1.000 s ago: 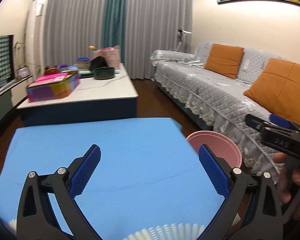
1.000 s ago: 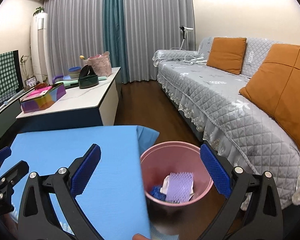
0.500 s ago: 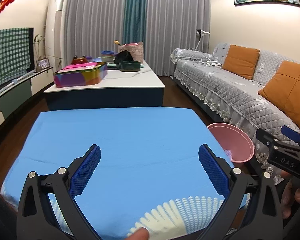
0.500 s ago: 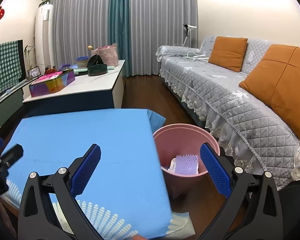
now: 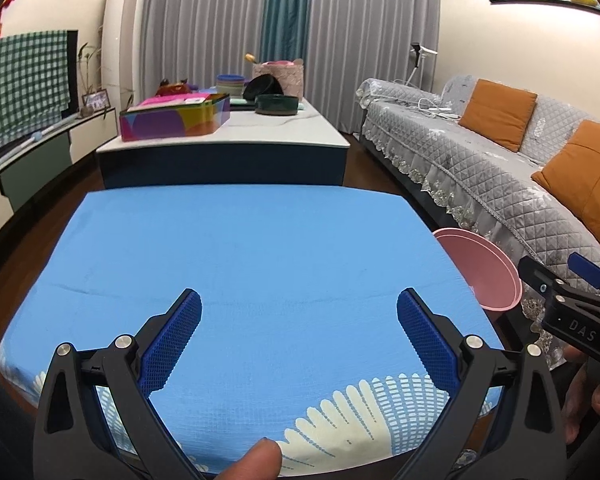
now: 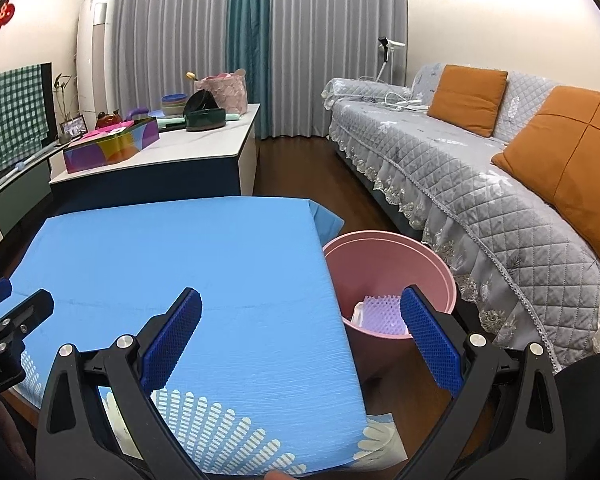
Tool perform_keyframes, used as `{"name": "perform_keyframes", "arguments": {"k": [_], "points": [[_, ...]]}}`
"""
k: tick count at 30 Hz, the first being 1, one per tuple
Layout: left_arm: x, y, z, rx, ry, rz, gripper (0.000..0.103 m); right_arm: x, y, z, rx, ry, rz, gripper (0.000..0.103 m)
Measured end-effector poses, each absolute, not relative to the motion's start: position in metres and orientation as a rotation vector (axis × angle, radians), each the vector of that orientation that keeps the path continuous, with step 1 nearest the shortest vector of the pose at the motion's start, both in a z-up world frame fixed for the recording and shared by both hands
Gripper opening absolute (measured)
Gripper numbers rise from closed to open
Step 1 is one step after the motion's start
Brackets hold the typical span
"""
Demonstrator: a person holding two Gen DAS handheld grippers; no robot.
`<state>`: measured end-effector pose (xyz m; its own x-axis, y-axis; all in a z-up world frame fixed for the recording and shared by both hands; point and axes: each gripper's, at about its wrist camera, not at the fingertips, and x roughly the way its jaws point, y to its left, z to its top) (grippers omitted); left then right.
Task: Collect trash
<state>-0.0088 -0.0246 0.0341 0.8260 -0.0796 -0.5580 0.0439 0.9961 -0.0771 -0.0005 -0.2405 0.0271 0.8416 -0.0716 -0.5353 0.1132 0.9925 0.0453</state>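
A pink trash bin (image 6: 388, 268) stands on the floor at the right edge of the blue-clothed table (image 6: 180, 264); it holds a purple foam piece (image 6: 380, 312) and white scraps. The bin also shows in the left wrist view (image 5: 488, 268). My left gripper (image 5: 298, 336) is open and empty above the near part of the table (image 5: 240, 260). My right gripper (image 6: 300, 336) is open and empty over the table's right edge, near the bin. The right gripper also shows at the right of the left wrist view (image 5: 572, 296).
A grey sofa (image 6: 480, 184) with orange cushions runs along the right. A white-topped coffee table (image 5: 260, 136) behind the blue table carries a colourful box (image 5: 176, 118), bowls and a basket. A TV stand is at far left.
Both grippers have pulled back and up from the bin side, so more of the blue table shows. Both stay open and empty.
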Motion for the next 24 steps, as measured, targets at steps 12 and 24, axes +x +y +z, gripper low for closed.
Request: {"name": "perform_keyframes", "arguments": {"k": [12, 24], "points": [[-0.005, -0.018, 0.021, -0.066, 0.633, -0.027, 0.095, 0.005, -0.230, 0.024, 0.072, 0.573, -0.070, 0.098], [-0.006, -0.018, 0.021, -0.059, 0.631, -0.013, 0.095, 0.006, -0.226, 0.022, 0.062, 0.578, -0.064, 0.098]]}}
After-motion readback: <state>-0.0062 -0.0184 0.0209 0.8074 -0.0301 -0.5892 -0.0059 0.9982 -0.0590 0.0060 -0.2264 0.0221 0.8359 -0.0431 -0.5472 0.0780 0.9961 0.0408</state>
